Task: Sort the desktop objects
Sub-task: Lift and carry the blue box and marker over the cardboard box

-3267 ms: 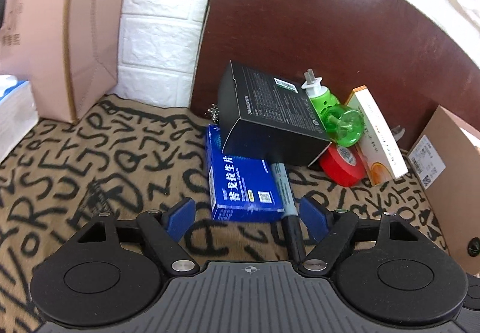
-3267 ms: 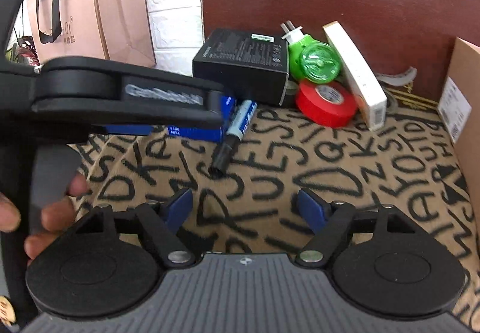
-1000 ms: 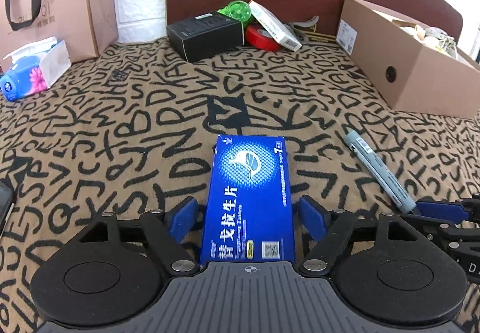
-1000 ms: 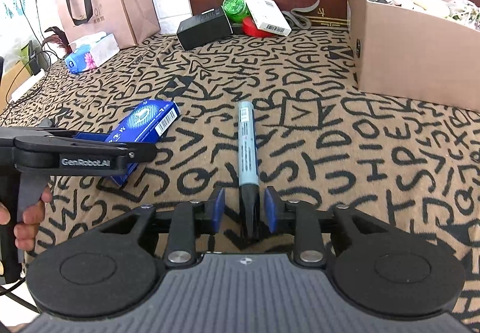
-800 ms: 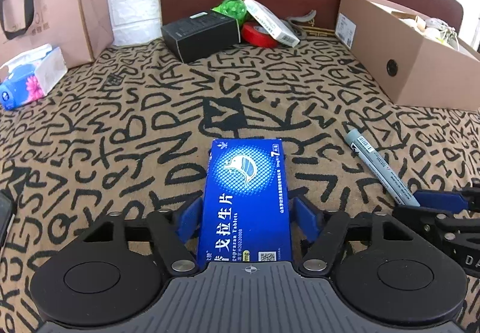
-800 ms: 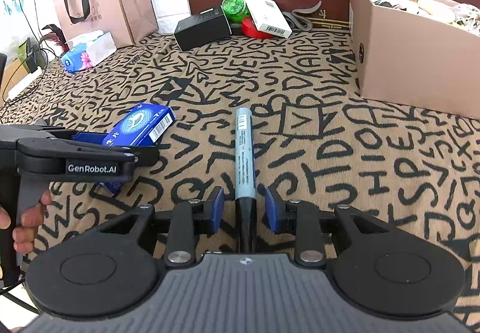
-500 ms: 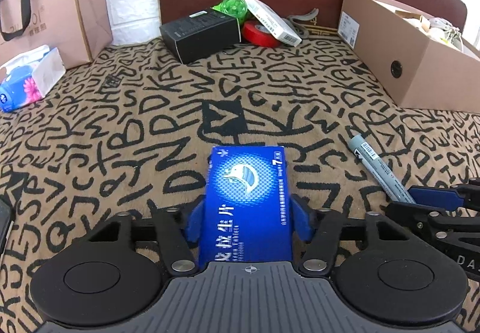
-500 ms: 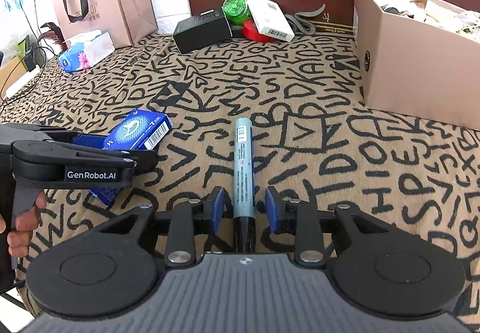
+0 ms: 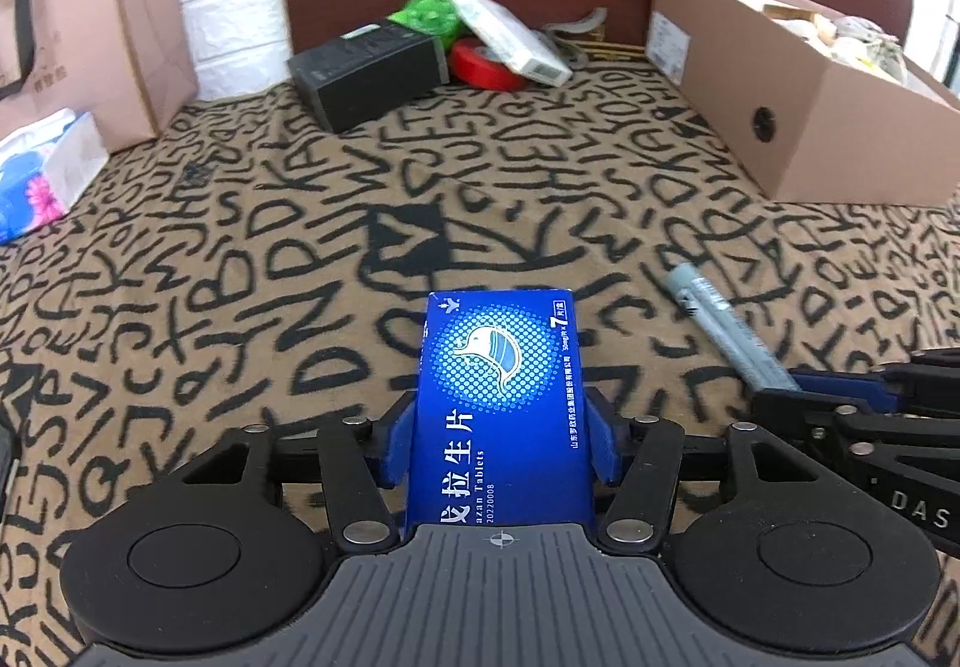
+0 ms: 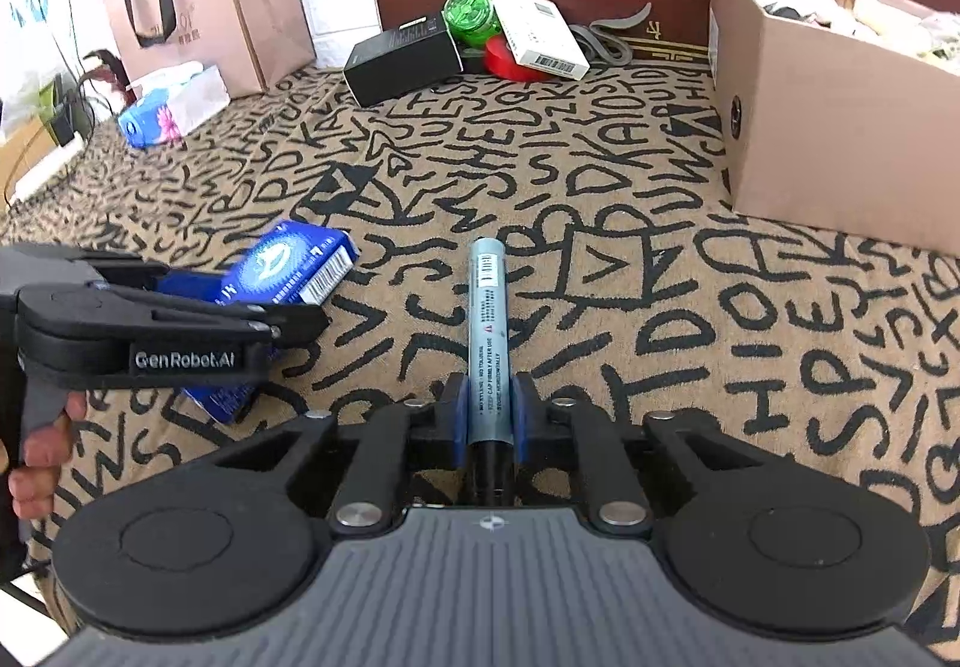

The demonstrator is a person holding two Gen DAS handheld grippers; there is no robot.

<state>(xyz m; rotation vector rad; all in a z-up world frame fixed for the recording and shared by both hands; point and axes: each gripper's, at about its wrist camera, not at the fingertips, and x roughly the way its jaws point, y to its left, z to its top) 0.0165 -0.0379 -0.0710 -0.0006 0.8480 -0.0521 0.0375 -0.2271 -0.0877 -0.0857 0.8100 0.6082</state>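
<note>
My left gripper point(image 9: 498, 442) is shut on a blue tablet box point(image 9: 501, 385), which points forward just above the letter-patterned cloth point(image 9: 240, 259). The box also shows in the right wrist view point(image 10: 282, 271), with the left gripper point(image 10: 180, 307) beside it. My right gripper point(image 10: 489, 415) is shut on a grey marker point(image 10: 487, 325) with a black cap at my end. The marker also shows in the left wrist view point(image 9: 720, 325), low on the right.
An open cardboard box point(image 9: 798, 108) with items inside stands at the right. A black box point(image 9: 369, 66), a green device point(image 9: 429, 9), red tape point(image 9: 480, 63) and a white box point(image 9: 510, 36) lie by the brown backboard. A pink bag point(image 10: 210, 0) and a tissue pack point(image 10: 171, 105) are on the left.
Both grippers have closed: the left on the blue tablet box, the right on the marker. Both views have shifted slightly.
</note>
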